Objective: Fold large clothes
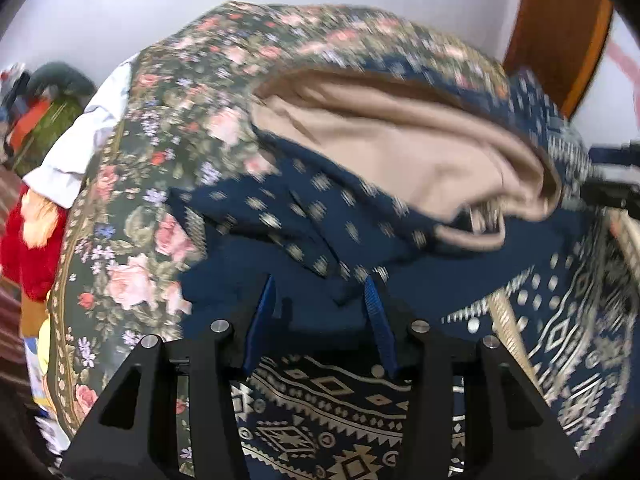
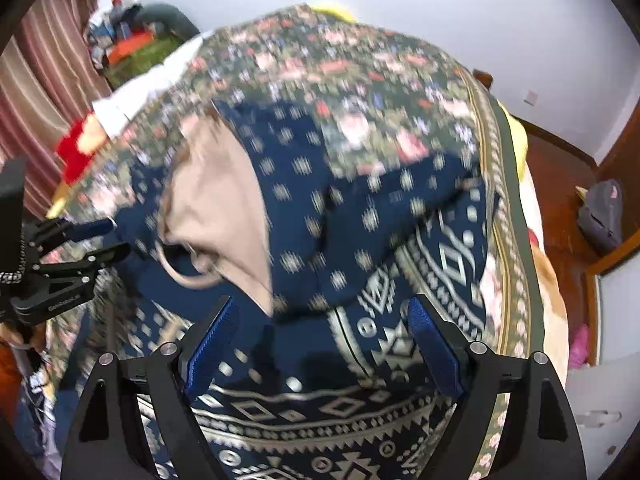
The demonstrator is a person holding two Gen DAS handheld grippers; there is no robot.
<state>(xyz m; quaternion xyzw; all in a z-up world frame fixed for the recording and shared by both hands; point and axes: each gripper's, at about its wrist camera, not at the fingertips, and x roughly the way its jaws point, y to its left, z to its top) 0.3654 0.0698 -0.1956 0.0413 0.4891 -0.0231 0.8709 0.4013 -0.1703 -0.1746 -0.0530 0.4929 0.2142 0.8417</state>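
Observation:
A large navy garment [image 1: 312,240] with cream geometric patterns and a beige lining [image 1: 392,148] lies on a floral bedspread [image 1: 132,184]. It also fills the right wrist view [image 2: 344,232], lining [image 2: 216,200] showing at the left. My left gripper [image 1: 320,292] is open just above the navy cloth, blue pads apart, nothing between them. My right gripper [image 2: 324,316] is open over the patterned hem, empty. The left gripper shows at the left edge of the right wrist view [image 2: 100,240]; the right gripper shows at the right edge of the left wrist view [image 1: 612,176]. Both views are motion-blurred.
White cloth [image 1: 80,148], red fabric [image 1: 28,248] and a clutter pile [image 1: 44,108] lie beyond the bed's left side. A striped curtain [image 2: 36,92] hangs at left. Wooden floor [image 2: 560,184] and a grey bag [image 2: 600,216] are at right.

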